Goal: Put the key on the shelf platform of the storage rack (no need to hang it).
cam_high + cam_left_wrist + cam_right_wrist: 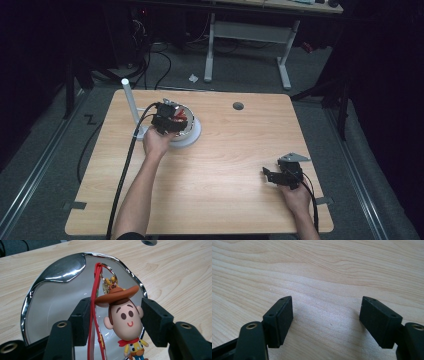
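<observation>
While the left gripper (115, 315) stands open around the cowboy keychain (125, 317) over the shiny bowl (62, 272), closing seems next; the right gripper (327, 320) rests released.

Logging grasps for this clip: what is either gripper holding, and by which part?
Nothing is gripped. The left gripper stands open around the cowboy keychain over the silver dish; the right gripper is open.

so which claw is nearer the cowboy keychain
Left. The left claw sits over the silver dish, its jaws open either side of the cowboy keychain. The right claw is far off, over bare table near the front right.
</observation>
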`<move>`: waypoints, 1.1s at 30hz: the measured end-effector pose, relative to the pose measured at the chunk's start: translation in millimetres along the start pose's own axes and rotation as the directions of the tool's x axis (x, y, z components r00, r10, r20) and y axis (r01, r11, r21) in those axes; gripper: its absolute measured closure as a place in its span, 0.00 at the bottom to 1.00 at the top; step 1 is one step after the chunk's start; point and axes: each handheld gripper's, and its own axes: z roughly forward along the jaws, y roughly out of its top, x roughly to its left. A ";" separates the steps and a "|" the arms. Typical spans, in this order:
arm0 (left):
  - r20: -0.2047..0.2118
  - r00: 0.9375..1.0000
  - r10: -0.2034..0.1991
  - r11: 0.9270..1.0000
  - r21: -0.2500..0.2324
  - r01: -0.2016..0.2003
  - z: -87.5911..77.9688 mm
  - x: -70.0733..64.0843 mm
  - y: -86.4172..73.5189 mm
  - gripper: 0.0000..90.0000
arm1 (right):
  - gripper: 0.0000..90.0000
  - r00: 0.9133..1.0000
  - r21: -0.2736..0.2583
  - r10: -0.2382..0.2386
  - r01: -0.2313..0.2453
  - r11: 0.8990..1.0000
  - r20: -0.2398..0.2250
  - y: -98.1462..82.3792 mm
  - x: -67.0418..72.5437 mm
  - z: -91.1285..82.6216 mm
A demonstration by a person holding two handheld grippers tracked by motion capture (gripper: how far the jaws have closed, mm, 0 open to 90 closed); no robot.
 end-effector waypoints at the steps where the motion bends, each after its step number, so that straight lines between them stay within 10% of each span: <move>1: -0.004 1.000 -0.001 1.000 0.000 0.001 1.4 0.0 -0.1 0.49 | 0.30 1.000 0.000 0.000 0.000 1.000 0.000 0.0 0.0 0.0; 33: -0.054 0.997 -0.050 0.998 0.037 0.052 14.4 4.4 -2.5 0.44 | 0.30 1.000 0.001 0.004 -0.004 1.000 0.001 -0.1 0.1 -0.2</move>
